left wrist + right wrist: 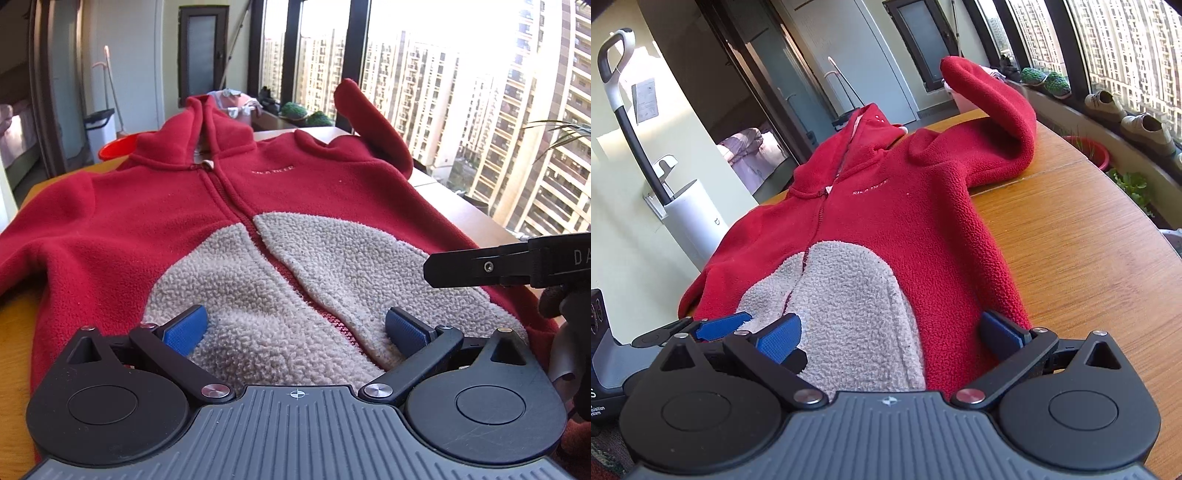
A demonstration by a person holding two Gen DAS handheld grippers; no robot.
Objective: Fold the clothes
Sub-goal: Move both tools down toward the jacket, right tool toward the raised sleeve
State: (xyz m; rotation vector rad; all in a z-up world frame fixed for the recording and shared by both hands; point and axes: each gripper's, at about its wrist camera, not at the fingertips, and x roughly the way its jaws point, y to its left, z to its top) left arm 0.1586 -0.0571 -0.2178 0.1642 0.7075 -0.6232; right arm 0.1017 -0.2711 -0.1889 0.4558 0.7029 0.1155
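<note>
I see the red fleece hooded jacket (229,206) lying face up on the wooden table (1082,266), zipped, hood at the far end, grey pile panel near me. One sleeve (993,107) stands bent upward at the far right. Left gripper (295,330) spread wide over the grey hem, gripping nothing. Right gripper (892,332) likewise wide apart, empty, at the hem's right edge.

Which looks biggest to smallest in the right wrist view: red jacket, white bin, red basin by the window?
1. Red jacket
2. White bin
3. Red basin, though it is partly hidden and farther off, so its true size is unsure.
</note>
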